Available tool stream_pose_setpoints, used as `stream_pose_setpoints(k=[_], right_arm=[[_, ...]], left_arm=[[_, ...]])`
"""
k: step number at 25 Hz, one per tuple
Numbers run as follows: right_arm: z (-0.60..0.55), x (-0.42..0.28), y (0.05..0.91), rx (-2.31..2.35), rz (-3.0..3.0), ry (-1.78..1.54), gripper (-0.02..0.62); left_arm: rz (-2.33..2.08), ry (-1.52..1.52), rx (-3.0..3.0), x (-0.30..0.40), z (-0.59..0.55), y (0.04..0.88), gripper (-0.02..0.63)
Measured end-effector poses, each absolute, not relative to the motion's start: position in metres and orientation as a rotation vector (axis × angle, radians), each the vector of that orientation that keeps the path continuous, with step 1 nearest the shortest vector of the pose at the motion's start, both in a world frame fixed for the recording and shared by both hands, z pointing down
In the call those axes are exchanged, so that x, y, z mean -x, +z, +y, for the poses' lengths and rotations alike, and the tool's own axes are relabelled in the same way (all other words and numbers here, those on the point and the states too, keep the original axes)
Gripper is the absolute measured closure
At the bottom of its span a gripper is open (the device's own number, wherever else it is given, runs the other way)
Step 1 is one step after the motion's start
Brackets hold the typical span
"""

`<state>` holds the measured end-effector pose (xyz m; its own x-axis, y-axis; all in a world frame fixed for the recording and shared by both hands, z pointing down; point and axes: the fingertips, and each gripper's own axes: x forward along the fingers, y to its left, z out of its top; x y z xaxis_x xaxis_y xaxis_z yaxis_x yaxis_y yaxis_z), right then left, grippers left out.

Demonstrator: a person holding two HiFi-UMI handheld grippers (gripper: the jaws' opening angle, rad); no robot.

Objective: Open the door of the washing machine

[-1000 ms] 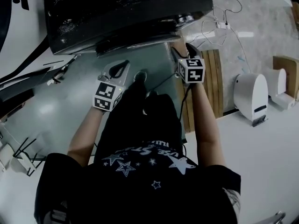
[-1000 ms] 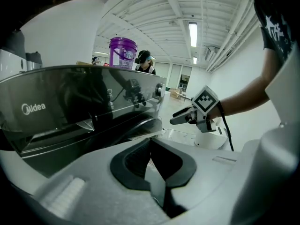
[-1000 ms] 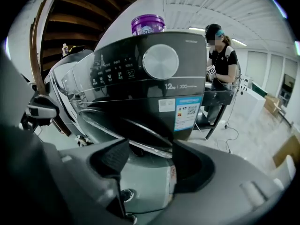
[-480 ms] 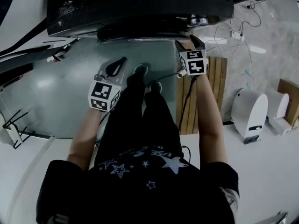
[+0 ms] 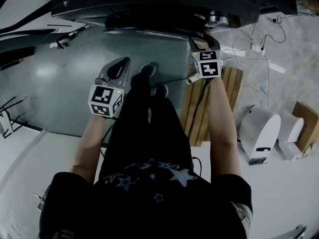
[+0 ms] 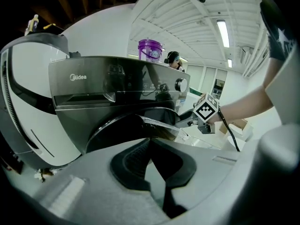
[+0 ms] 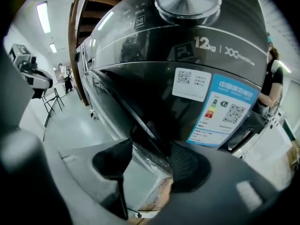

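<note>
**A:** How are the hands sitting?

**B:** I'm looking at both forearms reaching forward and angling downward toward the washer (image 5: 149, 6), which is filling the top of the head view. The left claw (image 5: 122, 63) is hanging left of centre, well short of the machine. Its jaws are resting together with nothing between them. The right claw (image 5: 199, 43) is sitting further up, at the upper right, right against the washer's front.

**A:** And the right jaws?

**B:** They're standing wide apart and closing. In the right gripper view I'm seeing the door (image 7: 140, 102) edge running between them, near the bottom centre. I'm not seeing the pads pressing on it.

**A:** Where's the door lying?

**B:** It's the dark round panel on the washer's front. It's showing at centre in the left gripper view and taking up the middle of the right gripper view. It's looking closed to me.

**A:** Any writing?

**B:** I'm reading "Midea" (image 6: 78, 77) on the panel at the upper left of the left gripper view. In the right gripper view, "12kg" (image 7: 202, 43) is showing below the knob (image 7: 187, 1) at the top. Lower right there's a white sticker (image 7: 190, 83) and a blue label (image 7: 229, 109), both carrying QR codes. Their small print is too fine for me to read.
</note>
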<state>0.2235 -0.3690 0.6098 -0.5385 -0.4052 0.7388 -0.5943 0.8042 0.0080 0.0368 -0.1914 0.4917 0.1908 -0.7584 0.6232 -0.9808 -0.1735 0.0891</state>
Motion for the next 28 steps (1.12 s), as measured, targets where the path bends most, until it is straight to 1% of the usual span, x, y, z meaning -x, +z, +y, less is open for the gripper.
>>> stream_pose_setpoints(k=[12,20,28], right_arm=[[-0.336,-0.240,0.609,-0.702,-2.252,0.349,0.394],[-0.303,-0.249,0.609,-0.671,-2.257,0.320,0.431],[-0.270,-0.255,0.612,-0.671,-2.207,0.363,0.443]], left_arm=[[-1.691,0.652,-1.916,-0.038,-0.157,0.493,0.595],[-1.664,0.649,-1.876,-0.039,-0.129,0.510,0.595],[-1.680,0.600,-1.864,-0.030,-0.104,0.519,0.595]])
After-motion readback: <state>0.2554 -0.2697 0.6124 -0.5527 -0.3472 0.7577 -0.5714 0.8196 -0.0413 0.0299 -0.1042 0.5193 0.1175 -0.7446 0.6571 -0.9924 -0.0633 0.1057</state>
